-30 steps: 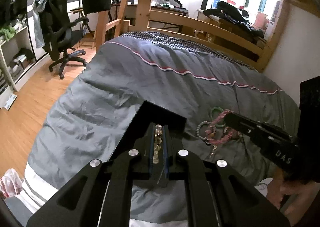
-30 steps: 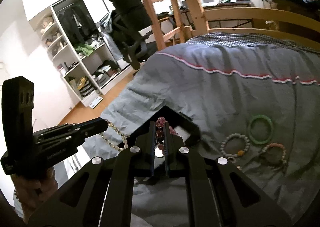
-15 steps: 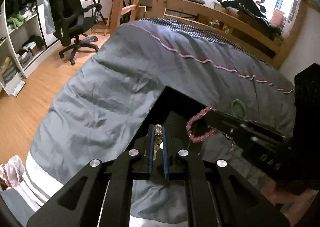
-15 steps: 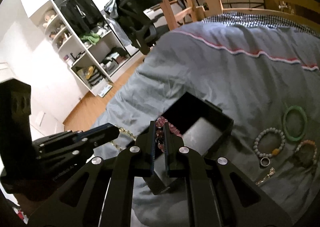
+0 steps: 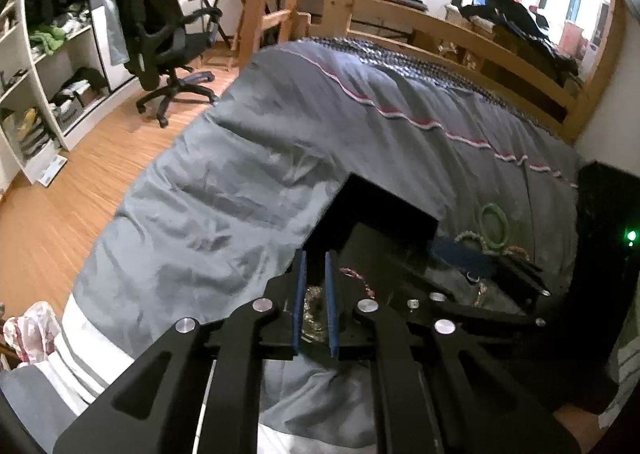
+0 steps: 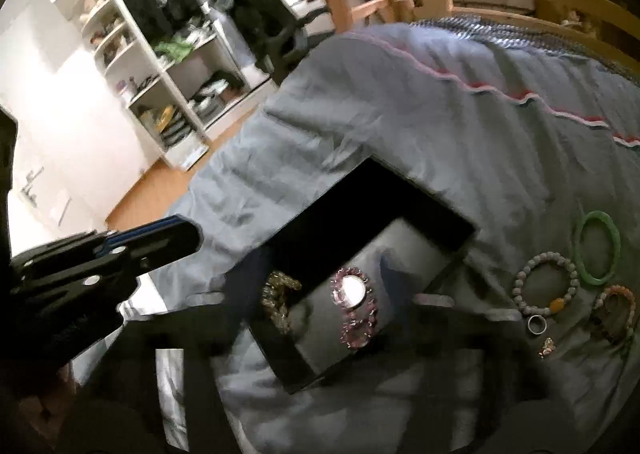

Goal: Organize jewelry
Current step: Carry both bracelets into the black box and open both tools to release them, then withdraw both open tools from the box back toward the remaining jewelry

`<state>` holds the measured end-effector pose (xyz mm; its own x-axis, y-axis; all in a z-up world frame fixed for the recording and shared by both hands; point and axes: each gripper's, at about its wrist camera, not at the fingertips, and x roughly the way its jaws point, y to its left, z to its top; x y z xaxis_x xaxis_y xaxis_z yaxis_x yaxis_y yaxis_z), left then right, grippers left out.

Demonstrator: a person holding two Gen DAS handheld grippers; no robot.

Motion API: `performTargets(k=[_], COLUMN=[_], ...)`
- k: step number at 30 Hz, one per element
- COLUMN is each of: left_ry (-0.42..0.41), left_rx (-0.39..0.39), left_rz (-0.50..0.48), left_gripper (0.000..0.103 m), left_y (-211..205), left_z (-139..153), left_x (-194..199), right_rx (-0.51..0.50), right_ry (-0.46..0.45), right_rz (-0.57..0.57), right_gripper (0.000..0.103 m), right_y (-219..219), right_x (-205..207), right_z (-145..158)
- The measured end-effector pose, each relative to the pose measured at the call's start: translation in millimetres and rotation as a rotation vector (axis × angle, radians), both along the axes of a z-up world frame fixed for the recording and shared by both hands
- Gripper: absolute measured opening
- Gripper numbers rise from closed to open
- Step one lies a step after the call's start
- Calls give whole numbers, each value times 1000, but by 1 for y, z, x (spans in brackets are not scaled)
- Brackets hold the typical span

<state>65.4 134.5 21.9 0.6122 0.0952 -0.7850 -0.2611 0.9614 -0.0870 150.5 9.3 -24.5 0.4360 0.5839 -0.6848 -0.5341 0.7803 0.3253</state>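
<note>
Right hand-held gripper (image 6: 352, 318) opening above black box (image 6: 436, 210), bracelets (image 6: 546, 286) beside, grey duvet (image 6: 460, 114)

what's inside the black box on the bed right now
Two pieces lie in the black box: a pink beaded bracelet on its pale lining and a gold beaded strand at its near left edge. Dark blurred gripper parts cover the box's near corners.

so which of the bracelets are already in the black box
Two: the pink beaded bracelet and the gold beaded one. The green bangle, grey beaded bracelet and orange bracelet lie on the duvet.
</note>
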Motion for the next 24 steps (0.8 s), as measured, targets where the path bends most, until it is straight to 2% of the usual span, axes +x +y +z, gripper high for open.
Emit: performTargets(k=[2,3,4,6,9,11,18,24], left_ry=[-12,-22,-37,-74,-91,-99,-136,-125], left_rx=[8,19,31,62,96,106,33,-5], left_rz=[15,27,39,48,39,22,-124,-218], left_gripper=[25,44,71,90,96,96,97,97], left_y=[1,1,1,-5,-19,-29,-81,-129], left_z=[4,7,10,17,22,22,12,-15], left_x=[-2,-4,-5,-8,-8,-7,-5,4], right_rx=[22,22,15,6,-16,-54,-230,-185], right_ry=[-6,-14,-28,-54,-103,-129,-260,-215], right_rz=[-35,-59,-103,-156,-222,-266,-377,-486], right_gripper=[90,93,94,99,99,99,99,99], right_y=[-12,-17,-28,-43,-73,-92,-166,-224], right_x=[2,2,3,4,3,0,-16,-6], right_z=[3,5,8,12,22,29,44,38])
